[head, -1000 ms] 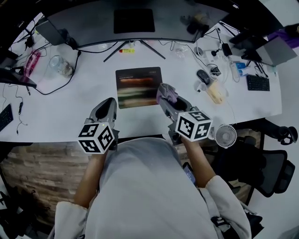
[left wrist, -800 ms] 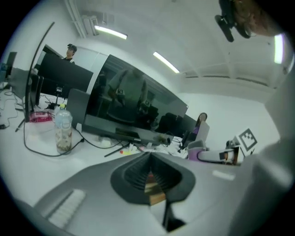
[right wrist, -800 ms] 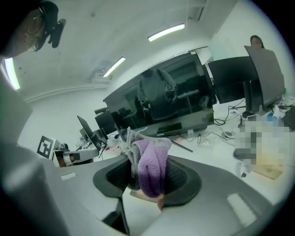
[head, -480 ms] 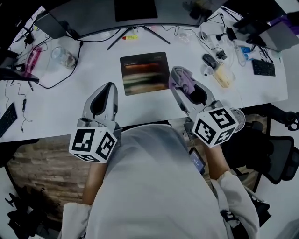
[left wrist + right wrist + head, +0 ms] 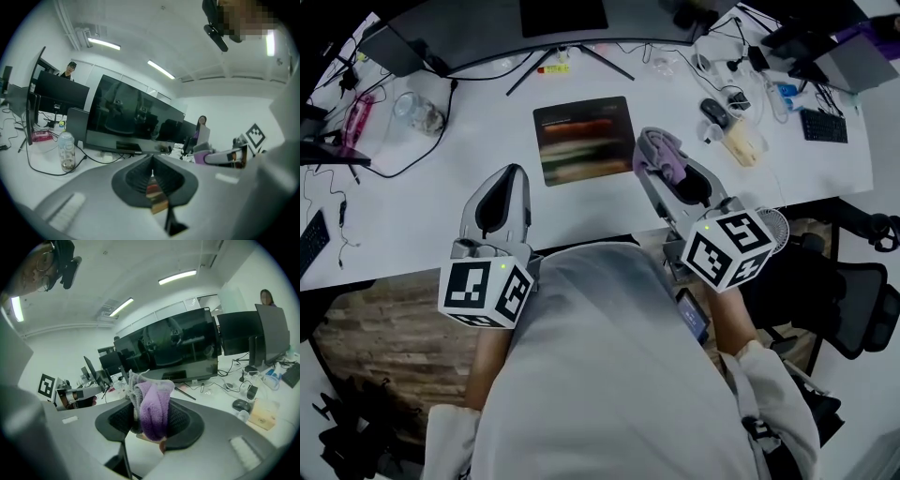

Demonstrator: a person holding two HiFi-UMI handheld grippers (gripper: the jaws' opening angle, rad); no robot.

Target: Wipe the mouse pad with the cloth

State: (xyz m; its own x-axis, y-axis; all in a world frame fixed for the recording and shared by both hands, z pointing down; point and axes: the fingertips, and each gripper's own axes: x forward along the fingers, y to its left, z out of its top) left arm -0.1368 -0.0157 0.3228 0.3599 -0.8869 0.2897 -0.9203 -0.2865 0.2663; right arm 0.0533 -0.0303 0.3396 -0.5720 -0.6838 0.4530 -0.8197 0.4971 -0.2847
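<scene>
A dark mouse pad (image 5: 583, 139) with coloured stripes lies flat on the white desk (image 5: 422, 206), in front of the monitor stand. My right gripper (image 5: 654, 150) hovers just right of the pad's near right corner, shut on a purple and grey cloth (image 5: 662, 155) that is bunched between its jaws (image 5: 152, 408). My left gripper (image 5: 508, 178) hangs over the desk to the left of the pad and nearer to me, shut with nothing in it (image 5: 151, 176). Both grippers are held above the desk, apart from the pad.
A wide curved monitor (image 5: 562, 23) stands behind the pad. A glass jar (image 5: 417, 112) and cables lie at the back left. A black mouse (image 5: 713, 111), a tissue pack (image 5: 743, 143), chargers and a small keyboard (image 5: 825, 125) crowd the right. A small fan (image 5: 775, 225) sits by the front edge.
The head view has shifted, so the desk sits higher in the frame. My right gripper with the cloth has risen and stays beside the pad's right edge; the left gripper holds its place.
</scene>
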